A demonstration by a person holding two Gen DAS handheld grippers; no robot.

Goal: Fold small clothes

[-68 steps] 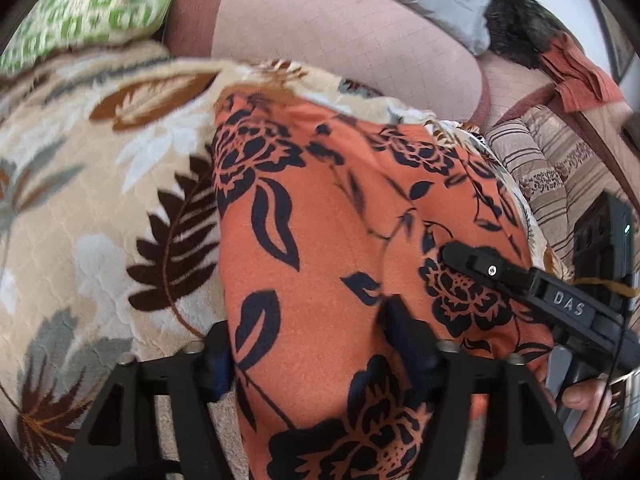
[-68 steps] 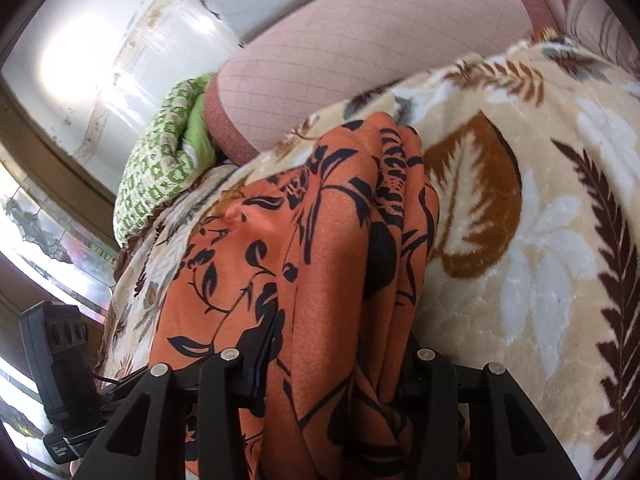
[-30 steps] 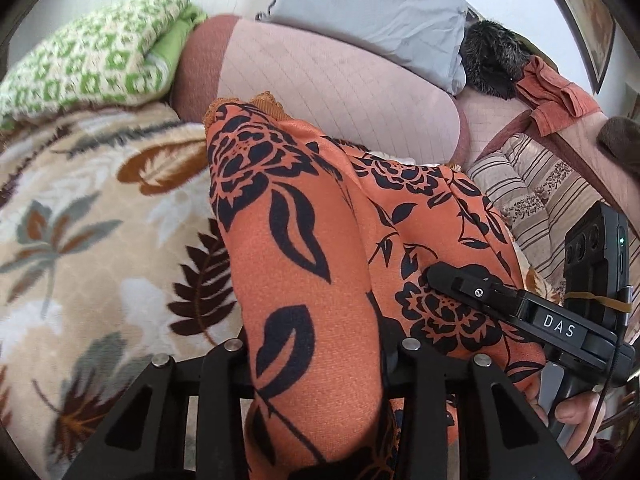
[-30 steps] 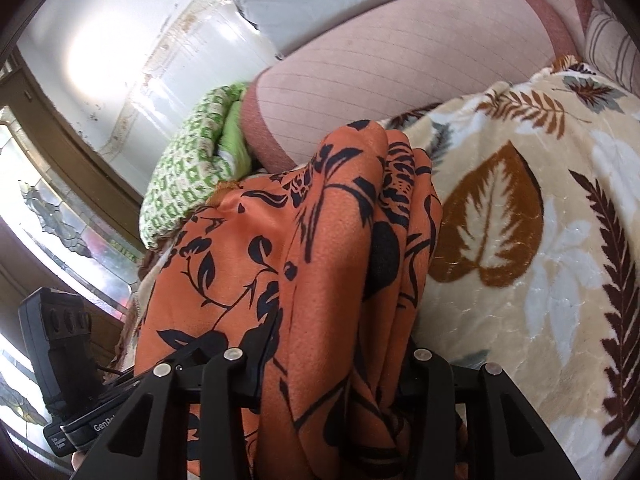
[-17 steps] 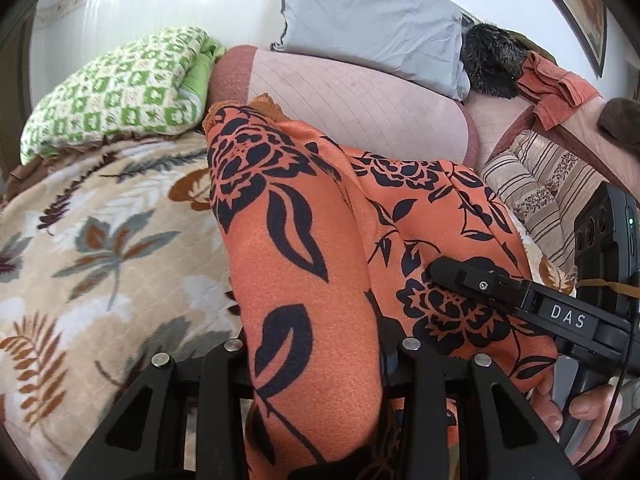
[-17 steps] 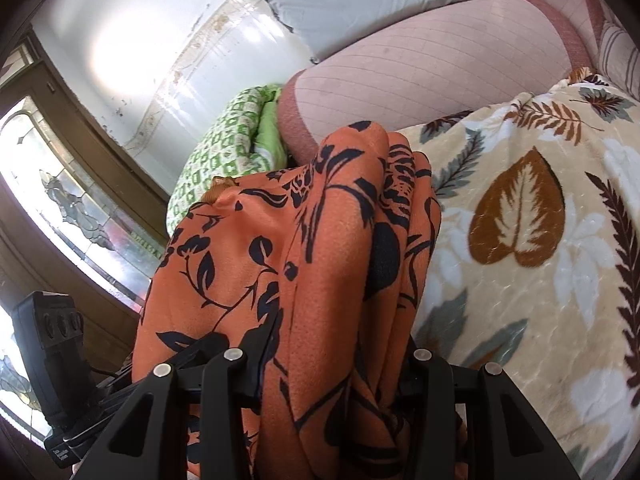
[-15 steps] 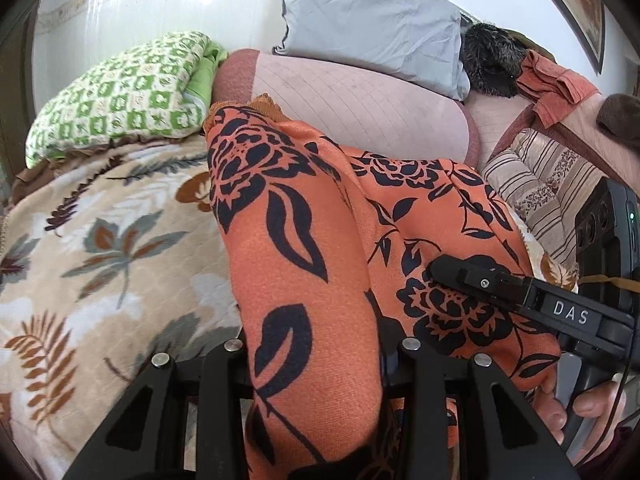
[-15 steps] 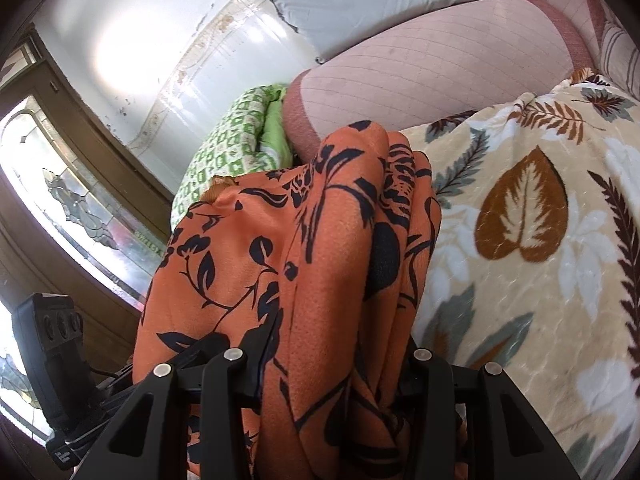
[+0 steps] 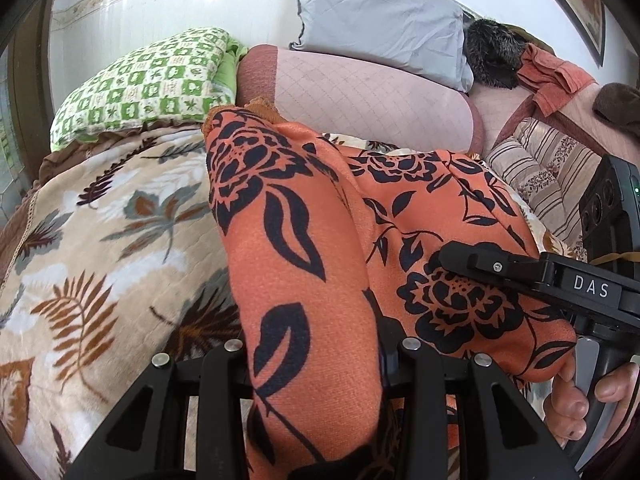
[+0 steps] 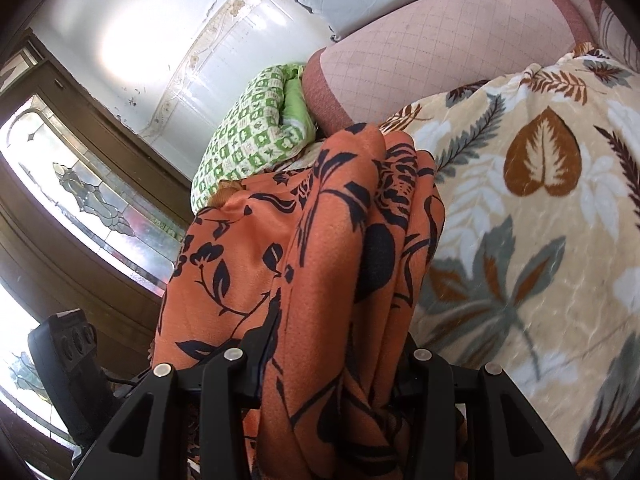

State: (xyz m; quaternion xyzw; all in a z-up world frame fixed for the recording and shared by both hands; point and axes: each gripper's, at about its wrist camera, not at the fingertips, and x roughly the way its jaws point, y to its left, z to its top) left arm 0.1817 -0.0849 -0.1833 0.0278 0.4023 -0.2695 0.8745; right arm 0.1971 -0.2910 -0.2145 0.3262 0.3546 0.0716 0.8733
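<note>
An orange garment with black flower print (image 9: 304, 248) is held up above the leaf-patterned blanket (image 9: 100, 248). My left gripper (image 9: 316, 344) is shut on one bunched edge of it. My right gripper (image 10: 336, 352) is shut on another bunched edge of the garment (image 10: 320, 248), and the cloth hangs stretched between the two. The right gripper also shows in the left wrist view (image 9: 540, 276), to the right, with the person's fingers on its handle. The fingertips of both grippers are hidden by cloth.
A pink quilted bolster (image 9: 360, 100) and a grey pillow (image 9: 380, 28) lie at the back. A green checked pillow (image 9: 140, 80) is at the back left. Striped cushions (image 9: 552, 176) and heaped clothes (image 9: 556, 76) are at the right. A stained-glass window (image 10: 92, 204) is at the left.
Both grippers have lifted the garment off the blanket and raised it higher. More of the wall, pillows and window shows now. Both grips stay shut on the cloth.
</note>
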